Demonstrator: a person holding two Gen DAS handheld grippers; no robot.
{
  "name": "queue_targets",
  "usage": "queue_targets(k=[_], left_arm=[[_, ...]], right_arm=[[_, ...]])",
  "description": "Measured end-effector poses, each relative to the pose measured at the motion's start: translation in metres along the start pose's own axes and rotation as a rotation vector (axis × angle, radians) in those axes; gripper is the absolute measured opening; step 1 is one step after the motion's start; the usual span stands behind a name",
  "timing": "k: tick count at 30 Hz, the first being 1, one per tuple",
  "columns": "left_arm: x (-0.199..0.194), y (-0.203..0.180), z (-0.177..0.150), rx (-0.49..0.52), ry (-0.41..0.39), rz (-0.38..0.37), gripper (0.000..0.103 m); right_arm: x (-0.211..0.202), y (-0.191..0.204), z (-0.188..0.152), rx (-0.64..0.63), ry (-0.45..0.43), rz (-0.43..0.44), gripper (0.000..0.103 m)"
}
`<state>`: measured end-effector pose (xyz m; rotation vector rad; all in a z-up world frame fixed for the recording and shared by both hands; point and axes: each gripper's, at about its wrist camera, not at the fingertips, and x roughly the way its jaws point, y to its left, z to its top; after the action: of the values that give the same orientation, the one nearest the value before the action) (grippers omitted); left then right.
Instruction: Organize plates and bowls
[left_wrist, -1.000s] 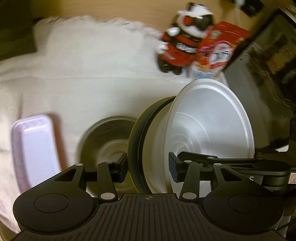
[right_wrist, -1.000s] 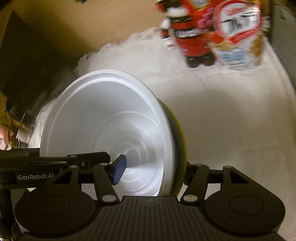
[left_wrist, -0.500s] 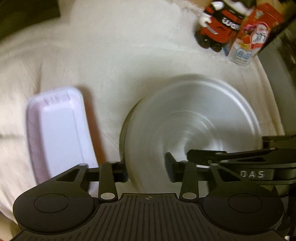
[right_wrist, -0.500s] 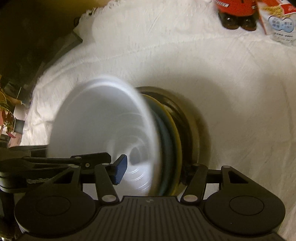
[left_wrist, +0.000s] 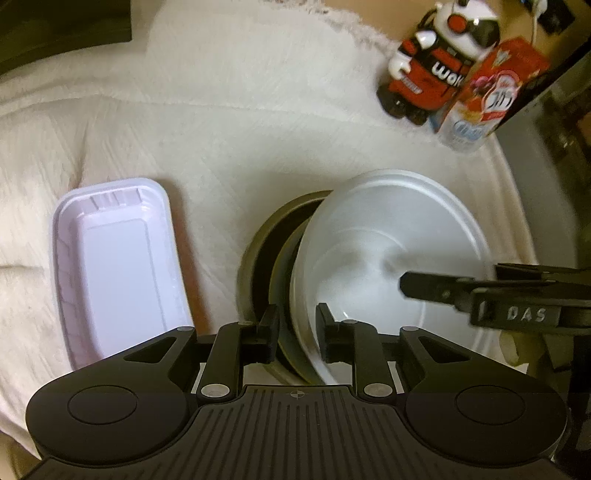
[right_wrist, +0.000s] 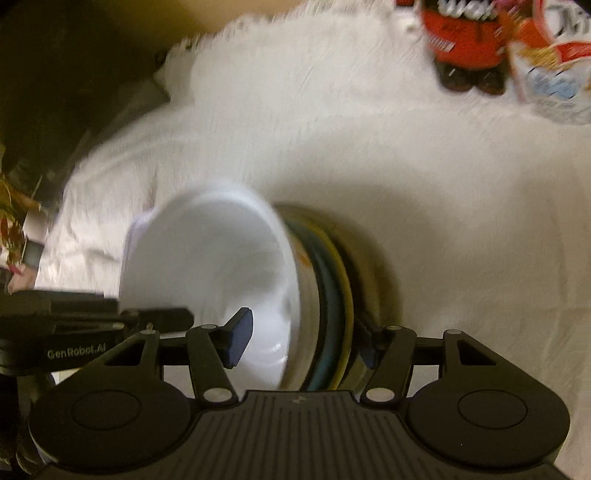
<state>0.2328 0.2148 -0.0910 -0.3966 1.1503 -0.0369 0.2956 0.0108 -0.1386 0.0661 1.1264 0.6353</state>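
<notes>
- At far left in the left wrist view: a pale lilac rectangular tray (left_wrist: 114, 266), empty, flat on the white cloth (left_wrist: 229, 122) that covers the desk, apart from the stack.
- Right of the tray: a dark round plate (left_wrist: 255, 254) flat on the cloth, with only its left rim showing.
- Tilted over that plate: the stack of a white bowl (left_wrist: 388, 236) backed by an olive-rimmed dish (left_wrist: 284, 266), leaning with its open side to the right.
- At bottom centre: left gripper (left_wrist: 297, 334) astride the near edge of the stack, closing; one finger outside the olive-rimmed dish, the other inside the white bowl, both close on the rim; firm contact not clear.
- At right, reaching into the bowl from the right edge: right gripper's finger, black, marked "DAS".
- Far right at the back: a red, white and black toy figure (left_wrist: 432, 70) and a red printed carton (left_wrist: 487, 96), standing just beside each other at the cloth's far edge.
- In the right wrist view, blurred: white bowl (right_wrist: 207, 266) at left, then teal and yellow rims (right_wrist: 334, 295), then the dark plate behind.
- Right gripper (right_wrist: 303, 341) about half open across the whole stack; blue-padded finger (right_wrist: 238, 338) inside the bowl, the other finger mostly hidden behind the yellow rim; grip cannot be told for certain.
</notes>
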Motion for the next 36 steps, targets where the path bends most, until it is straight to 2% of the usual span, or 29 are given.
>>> queue_targets(k=[4, 6, 8, 11, 12, 15, 17, 20, 23, 27, 36], left_arm=[[-0.004, 0.005, -0.003, -0.053, -0.025, -0.021, 0.023], [-0.006, 0.006, -0.005, -0.074, -0.039, -0.023, 0.023], [-0.007, 0.006, -0.006, -0.086, -0.046, -0.016, 0.023], [-0.010, 0.006, -0.008, -0.095, -0.059, 0.012, 0.023], [-0.011, 0.006, -0.009, -0.100, -0.065, 0.019, 0.023], [-0.014, 0.005, -0.011, -0.114, -0.081, 0.019, 0.022], [-0.018, 0.001, -0.011, -0.110, -0.096, 0.013, 0.022], [-0.023, -0.006, -0.011, -0.093, -0.122, 0.019, 0.023], [-0.027, -0.011, -0.015, -0.095, -0.144, 0.038, 0.023], [-0.027, -0.016, -0.018, -0.098, -0.155, 0.044, 0.023], [-0.028, -0.015, -0.025, -0.062, -0.152, 0.074, 0.023]], right_arm=[[-0.025, -0.005, -0.006, -0.013, -0.097, -0.007, 0.060], [-0.033, -0.004, -0.012, -0.041, -0.148, -0.053, 0.059], [-0.035, -0.003, -0.016, -0.055, -0.167, -0.085, 0.050], [-0.024, -0.005, -0.022, -0.044, -0.117, -0.069, 0.035], [-0.020, -0.004, -0.024, -0.045, -0.101, -0.054, 0.035], [-0.016, 0.015, -0.036, -0.127, -0.127, -0.123, 0.036], [-0.017, 0.020, -0.038, -0.167, -0.145, -0.129, 0.032], [-0.020, 0.014, -0.037, -0.153, -0.146, -0.120, 0.032], [-0.023, 0.006, -0.031, -0.126, -0.171, -0.164, 0.032], [-0.033, 0.003, -0.027, -0.109, -0.172, -0.092, 0.033], [-0.039, 0.010, -0.029, -0.097, -0.207, -0.088, 0.033]])
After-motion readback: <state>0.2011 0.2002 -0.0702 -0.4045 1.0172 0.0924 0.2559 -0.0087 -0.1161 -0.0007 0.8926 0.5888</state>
